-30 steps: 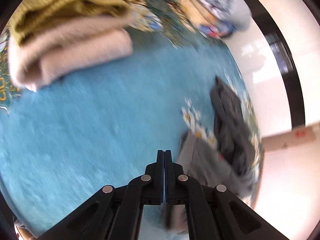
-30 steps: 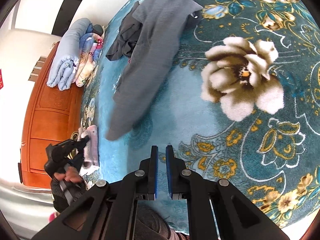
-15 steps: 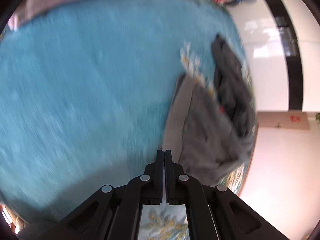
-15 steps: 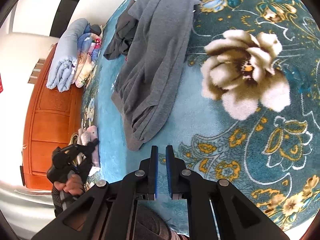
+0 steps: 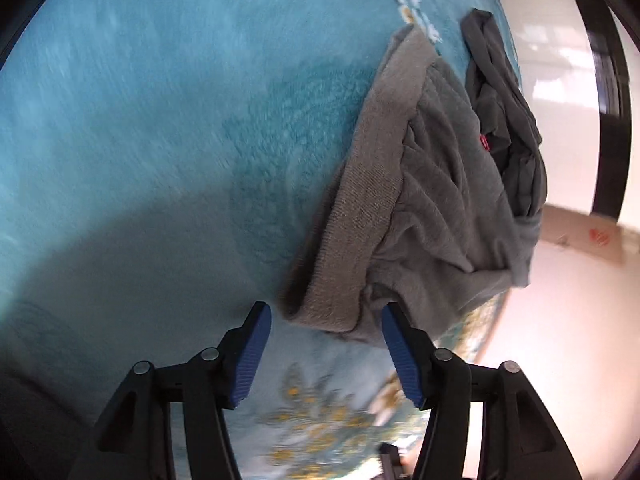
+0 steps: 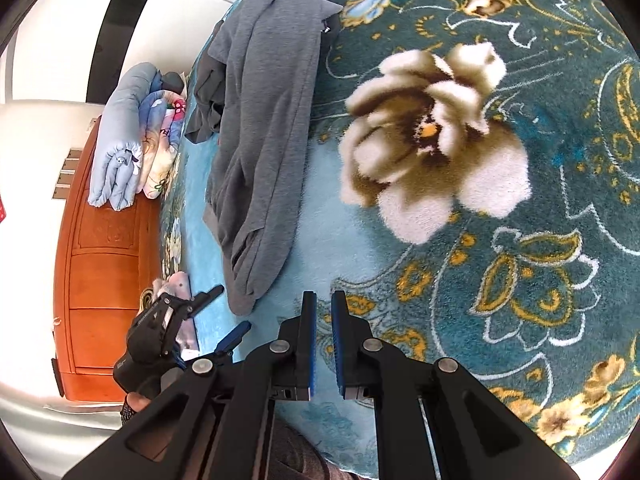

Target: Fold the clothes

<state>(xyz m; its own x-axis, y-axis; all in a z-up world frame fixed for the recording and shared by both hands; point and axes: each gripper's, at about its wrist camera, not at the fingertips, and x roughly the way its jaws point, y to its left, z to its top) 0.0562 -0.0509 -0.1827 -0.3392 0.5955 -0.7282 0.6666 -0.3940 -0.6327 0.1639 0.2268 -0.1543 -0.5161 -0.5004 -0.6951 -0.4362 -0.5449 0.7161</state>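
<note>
A grey sweater lies crumpled on the teal floral blanket, with its ribbed hem toward me. My left gripper hovers at the hem's near corner. Its jaws are opening; the corner lies between the blue pads, which do not press on it. In the right wrist view the same sweater stretches up to the left, and the left gripper sits by its lower end. My right gripper is shut on nothing above the blanket's flower pattern.
A darker grey garment lies behind the sweater at the bed's edge. Folded bedding rests against a wooden headboard, with a pink folded piece nearby. A cardboard box stands on the pale floor beyond the bed.
My left gripper swung away from the folded sweaters, came down to the grey sweater's hem and opened. The right gripper dipped slightly and stayed shut.
</note>
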